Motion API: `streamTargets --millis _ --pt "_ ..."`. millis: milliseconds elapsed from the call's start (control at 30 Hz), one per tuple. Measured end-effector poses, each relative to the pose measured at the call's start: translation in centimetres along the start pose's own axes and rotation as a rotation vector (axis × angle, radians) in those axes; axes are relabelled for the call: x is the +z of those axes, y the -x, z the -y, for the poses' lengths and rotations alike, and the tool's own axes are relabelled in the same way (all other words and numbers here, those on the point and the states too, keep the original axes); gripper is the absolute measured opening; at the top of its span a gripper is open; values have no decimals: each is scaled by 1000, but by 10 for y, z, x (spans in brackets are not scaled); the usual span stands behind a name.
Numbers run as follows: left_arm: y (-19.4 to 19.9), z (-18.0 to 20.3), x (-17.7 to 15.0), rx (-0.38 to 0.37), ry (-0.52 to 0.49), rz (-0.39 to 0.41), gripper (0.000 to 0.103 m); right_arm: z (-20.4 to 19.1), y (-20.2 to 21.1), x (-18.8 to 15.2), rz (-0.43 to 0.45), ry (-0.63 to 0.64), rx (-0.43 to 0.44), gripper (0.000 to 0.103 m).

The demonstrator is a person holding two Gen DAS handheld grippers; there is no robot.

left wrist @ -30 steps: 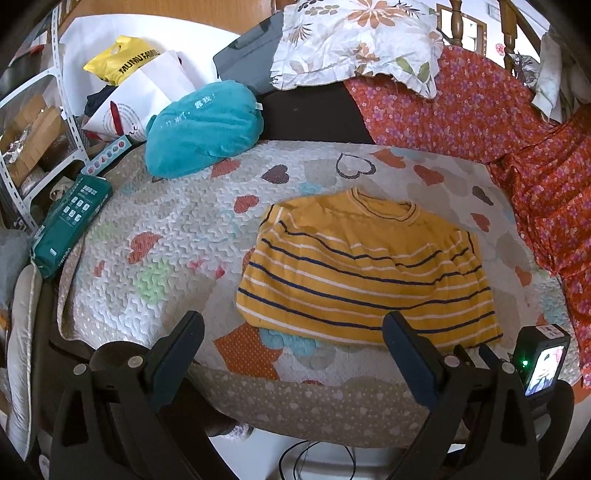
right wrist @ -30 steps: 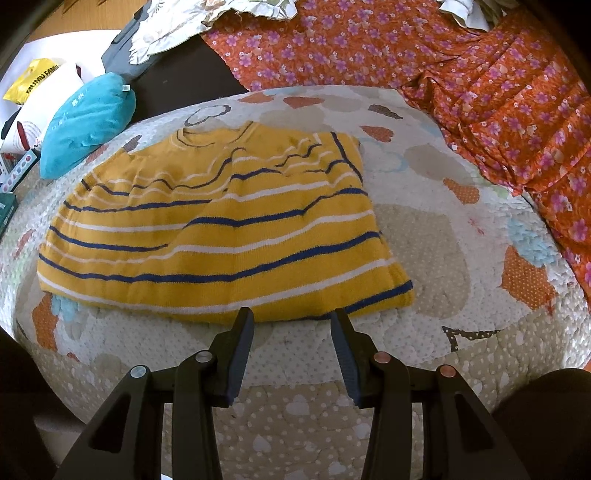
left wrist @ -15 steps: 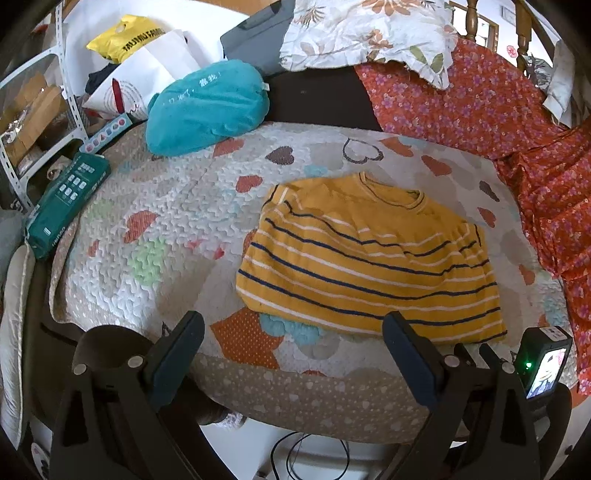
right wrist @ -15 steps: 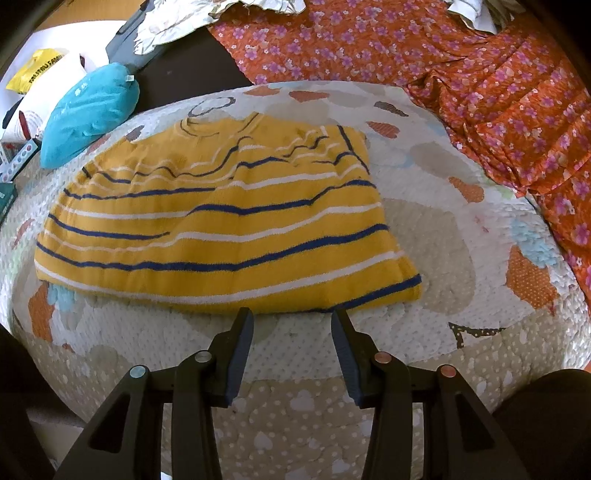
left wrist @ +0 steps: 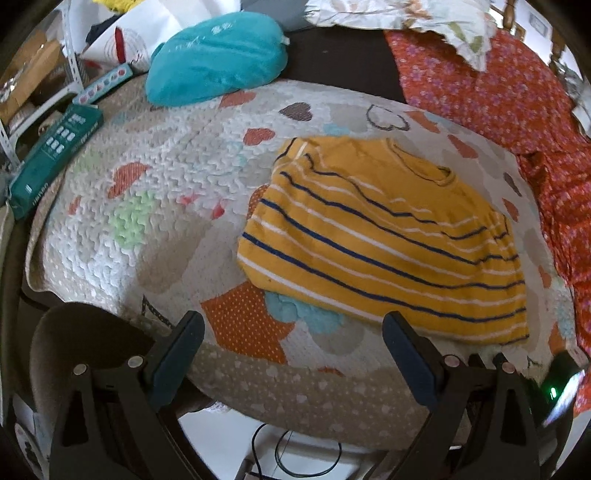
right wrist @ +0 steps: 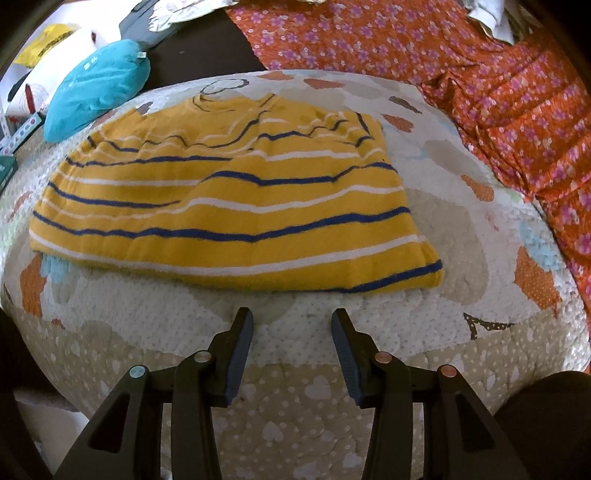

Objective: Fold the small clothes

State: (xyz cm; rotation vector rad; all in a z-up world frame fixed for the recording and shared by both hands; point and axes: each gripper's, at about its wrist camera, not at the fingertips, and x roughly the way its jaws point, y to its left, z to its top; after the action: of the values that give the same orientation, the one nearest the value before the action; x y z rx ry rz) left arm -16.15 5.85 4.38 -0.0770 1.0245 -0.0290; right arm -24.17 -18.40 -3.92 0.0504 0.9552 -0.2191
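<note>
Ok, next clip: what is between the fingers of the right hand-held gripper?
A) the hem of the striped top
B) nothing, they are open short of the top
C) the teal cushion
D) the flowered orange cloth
B: the right hand-held gripper stands open over the quilt, just short of the striped top.

Home bedroom or living corner: heart-print quilt (left wrist: 155,206) as the work surface, teal pillow (left wrist: 218,74) at its far left edge, orange floral bedding (right wrist: 480,85) on its right, floral pillow (left wrist: 399,18) beyond it.
</note>
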Motion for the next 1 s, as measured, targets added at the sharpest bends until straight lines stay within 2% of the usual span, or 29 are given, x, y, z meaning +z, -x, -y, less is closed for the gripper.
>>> streamTargets --millis 133,267,367,433,467,533,667,700,767,900,1000 --pt "-23 -10 25 2 19 13 97 -2 11 6 9 8 14 48" --pt "-53 -31 56 3 76 24 97 -3 24 28 9 23 45 48" --pt "-75 -59 63 -86 192 -7 97 -13 30 61 -8 69 98 48" --pt "-90 -80 55 -150 278 -65 96 -29 33 88 -17 108 134 49" --pt "-97 -90 52 -186 328 -112 96 -41 32 103 -31 128 166 54" --pt "-105 -104 50 -267 417 -155 96 -73 23 135 -90 163 273 56" --pt "-103 -115 50 -266 448 -138 96 -147 -14 187 -269 191 466 58" --pt "-104 -115 49 -276 455 -140 96 -162 -24 196 -297 191 483 59" --pt "-109 -112 49 -297 461 -155 96 -193 -46 215 -359 198 487 61" --pt "-123 -105 51 -310 470 -194 96 -235 -88 245 -427 165 418 63" --pt "-131 -101 52 -318 486 -218 96 -260 -117 252 -505 215 326 63"
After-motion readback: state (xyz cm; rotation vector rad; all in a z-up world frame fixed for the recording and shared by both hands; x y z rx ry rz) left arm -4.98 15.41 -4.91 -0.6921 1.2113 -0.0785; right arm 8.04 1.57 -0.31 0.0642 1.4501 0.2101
